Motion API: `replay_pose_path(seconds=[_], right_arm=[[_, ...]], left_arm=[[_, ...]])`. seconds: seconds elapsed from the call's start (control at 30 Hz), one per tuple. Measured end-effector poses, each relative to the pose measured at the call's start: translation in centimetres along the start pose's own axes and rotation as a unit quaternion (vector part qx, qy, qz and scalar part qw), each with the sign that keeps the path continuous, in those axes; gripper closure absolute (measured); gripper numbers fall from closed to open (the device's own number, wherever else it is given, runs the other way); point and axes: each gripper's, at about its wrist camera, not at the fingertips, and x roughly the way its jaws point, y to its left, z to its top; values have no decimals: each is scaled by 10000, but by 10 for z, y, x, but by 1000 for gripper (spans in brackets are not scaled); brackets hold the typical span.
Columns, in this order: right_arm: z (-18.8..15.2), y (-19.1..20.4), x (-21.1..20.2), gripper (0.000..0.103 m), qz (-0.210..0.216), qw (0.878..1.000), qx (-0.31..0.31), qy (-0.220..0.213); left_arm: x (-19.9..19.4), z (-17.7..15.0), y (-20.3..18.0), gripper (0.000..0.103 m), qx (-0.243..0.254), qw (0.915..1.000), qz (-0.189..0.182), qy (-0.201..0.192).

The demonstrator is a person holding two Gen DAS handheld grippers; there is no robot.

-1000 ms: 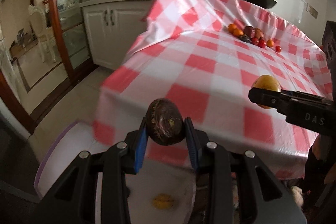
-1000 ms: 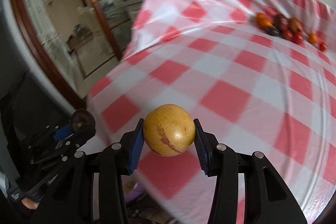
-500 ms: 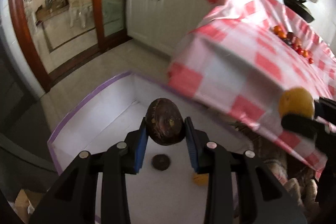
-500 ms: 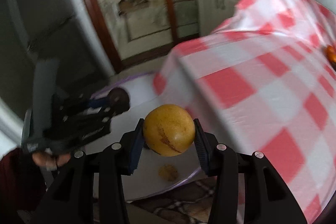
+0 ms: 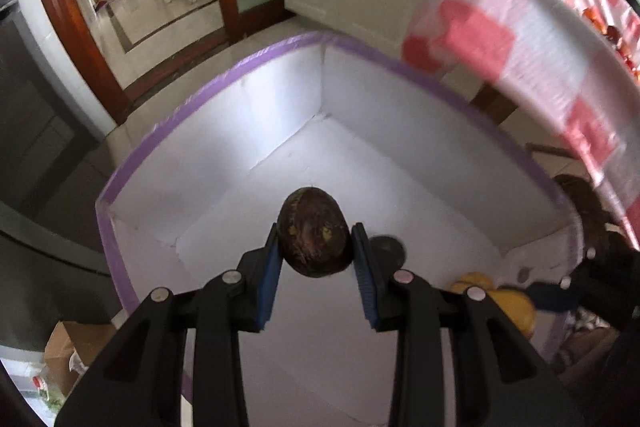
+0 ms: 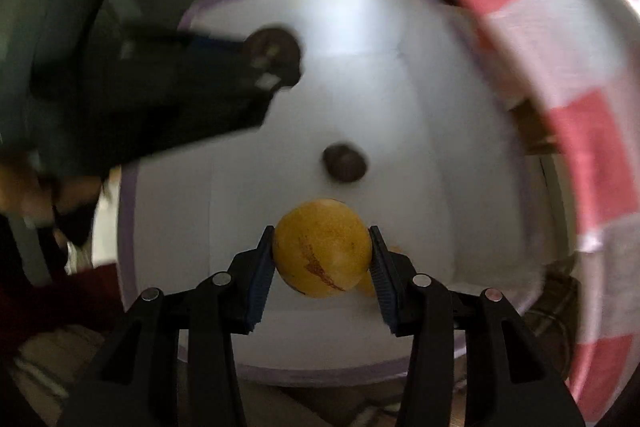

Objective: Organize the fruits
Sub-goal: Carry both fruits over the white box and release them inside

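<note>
On the left, the left hand-held gripper (image 5: 314,259) is hanging over the white box (image 5: 280,99) with the purple rim, which is sitting on the floor beside the table draped in the red-and-white checked cloth (image 5: 520,39). Its blue pads are gripping a dark purple-brown fruit (image 5: 314,243) across its middle, nose pointing steeply down into the box. That fruit is looking wrinkled and hard-shelled, probably light and fairly stiff, so a squeeze across the widest part seems right; the rounded ends would likely slip out. Below, on the box's white bottom, another dark fruit (image 6: 345,163) is already lying, well apart from the walls, with a yellowish one (image 5: 472,281) partly hidden close behind the pads. Moving right, the right hand-held gripper (image 6: 322,259) is also poised over the box, its pads closed on a round yellow fruit (image 6: 322,253) marked with a reddish streak. This one is looking smooth and rather slippery, perhaps a bit heavier, and I would guess it bruises if dropped from height, so it is best gripped at its equator. Far right, on the table, a few small red and orange fruits (image 5: 618,35) are waiting.
</note>
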Motion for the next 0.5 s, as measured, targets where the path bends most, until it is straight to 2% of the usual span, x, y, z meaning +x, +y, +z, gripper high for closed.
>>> replay_pose_path(seconds=[0.13, 0.4, 0.47, 0.5], right_arm=[[0, 15, 6, 58, -34, 9993, -353, 96], [-1, 15, 11, 57, -6, 9995, -258, 191], [1, 16, 11, 57, 0, 9995, -244, 177], [0, 16, 10, 57, 5, 9997, -223, 140]], left_arm=[[11, -5, 7, 68, -91, 9998, 96, 178], [17, -8, 13, 68, -213, 9991, 226, 278], [16, -7, 12, 62, -213, 9991, 254, 258], [15, -6, 11, 52, -221, 9991, 273, 235]])
